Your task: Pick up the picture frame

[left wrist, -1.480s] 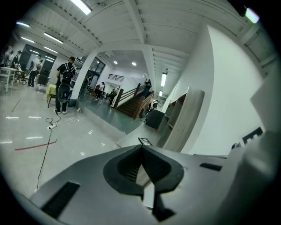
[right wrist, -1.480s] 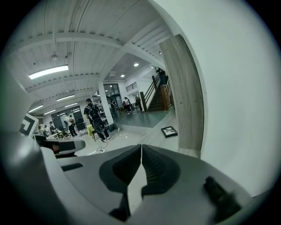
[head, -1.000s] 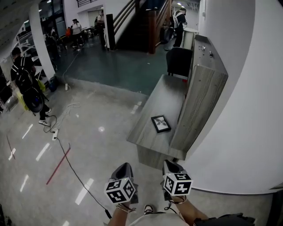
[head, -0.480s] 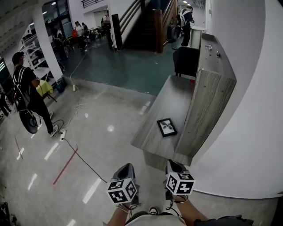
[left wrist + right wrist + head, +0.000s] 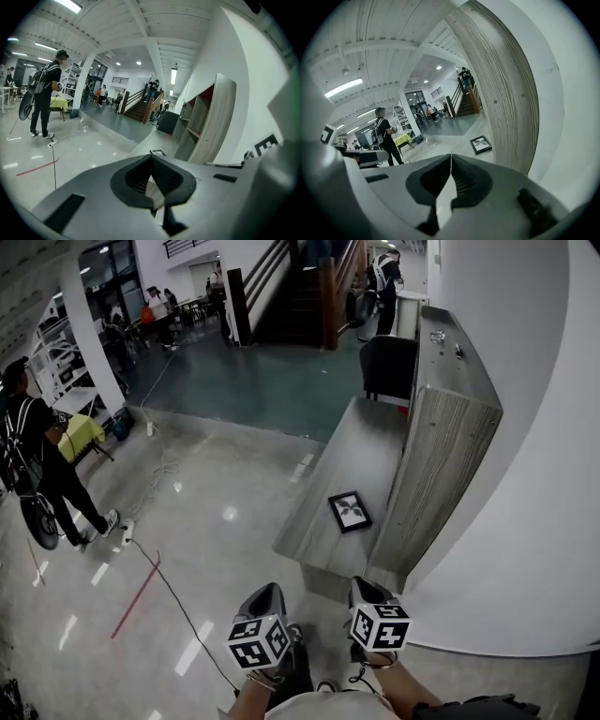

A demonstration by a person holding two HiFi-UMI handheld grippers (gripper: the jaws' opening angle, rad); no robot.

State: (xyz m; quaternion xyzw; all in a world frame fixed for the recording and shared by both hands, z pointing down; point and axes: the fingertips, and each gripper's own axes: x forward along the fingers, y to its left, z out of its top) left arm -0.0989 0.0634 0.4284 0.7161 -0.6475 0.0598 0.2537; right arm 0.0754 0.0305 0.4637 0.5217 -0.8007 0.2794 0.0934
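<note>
A small black picture frame (image 5: 349, 512) lies flat on the near end of a grey desk (image 5: 323, 521), beside the tall wood-grain shelf unit (image 5: 441, 446). It shows small and far in the left gripper view (image 5: 158, 153) and larger in the right gripper view (image 5: 480, 144). My left gripper (image 5: 266, 594) and right gripper (image 5: 364, 589) hang side by side over the floor, short of the desk's front edge. Both point toward the desk. Each has its jaws closed tip to tip with nothing between them, as both gripper views show (image 5: 151, 156) (image 5: 451, 156).
A white curved wall (image 5: 525, 474) rises on the right, close to my right gripper. A black chair (image 5: 386, 367) stands at the desk's far end. A cable (image 5: 178, 601) and red tape cross the glossy floor on the left, where a person with a backpack (image 5: 33, 456) walks.
The desk and frame have come slightly nearer as I step forward. The person with the backpack has walked further left. Both grippers stay shut.
</note>
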